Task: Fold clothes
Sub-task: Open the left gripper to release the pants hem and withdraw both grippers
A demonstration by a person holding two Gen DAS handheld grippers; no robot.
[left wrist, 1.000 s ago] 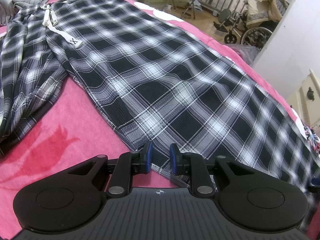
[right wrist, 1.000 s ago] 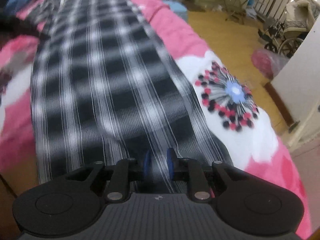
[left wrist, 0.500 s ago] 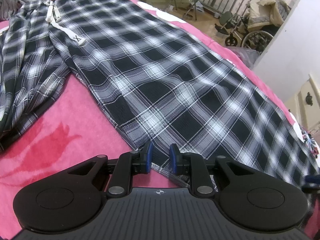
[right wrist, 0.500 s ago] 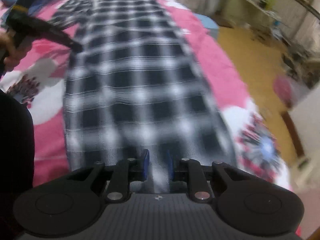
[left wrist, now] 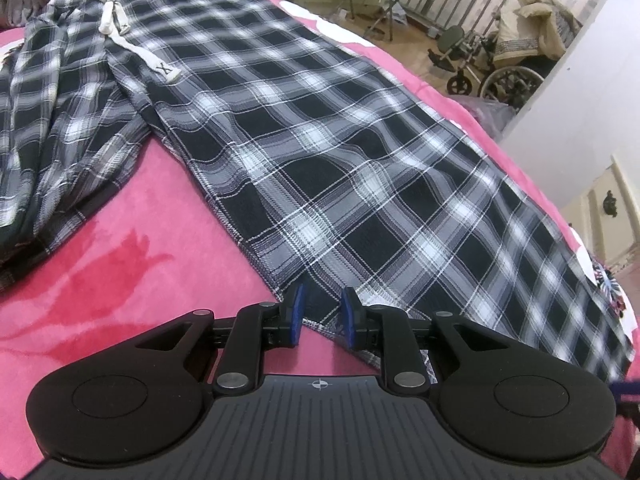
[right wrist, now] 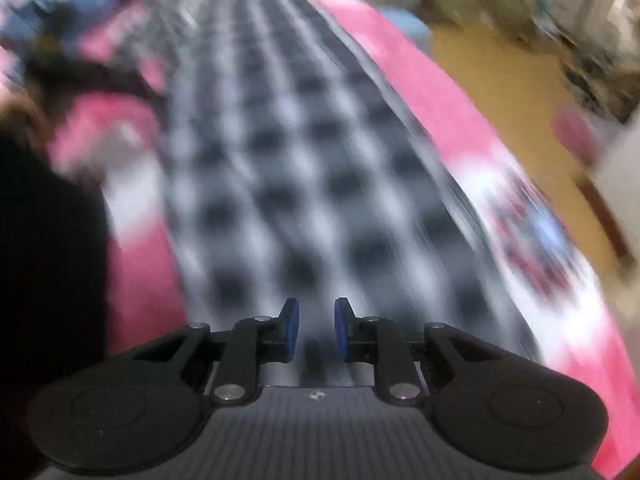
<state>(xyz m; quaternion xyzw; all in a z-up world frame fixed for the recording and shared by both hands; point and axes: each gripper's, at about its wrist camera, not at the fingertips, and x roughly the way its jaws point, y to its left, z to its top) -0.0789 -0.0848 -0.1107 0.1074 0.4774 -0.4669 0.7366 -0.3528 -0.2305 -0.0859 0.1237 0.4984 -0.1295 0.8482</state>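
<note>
Black-and-white plaid trousers [left wrist: 340,168] lie flat on a pink blanket [left wrist: 120,280], with a white drawstring [left wrist: 160,68] at the far waistband. My left gripper [left wrist: 322,312] hovers at the near edge of one leg. Its jaws are opening, and the cloth edge lies flat between the pads without being pinched. In the blurred right wrist view the same leg [right wrist: 300,168] runs away from me. My right gripper [right wrist: 316,322] stands over the leg's near end with a narrow gap between its pads and cloth showing below.
The second leg is bunched at the left [left wrist: 48,128]. A dark sleeve [right wrist: 48,280] fills the left of the right wrist view. The bed's right edge drops to a wooden floor [right wrist: 500,64]. A wheelchair [left wrist: 500,76] and a white wall [left wrist: 580,80] stand beyond.
The right wrist view has swung sideways over the leg's end and is blurred by motion. The left gripper has stayed in place and its gap looks slightly wider. The waistband sits a little lower in the view.
</note>
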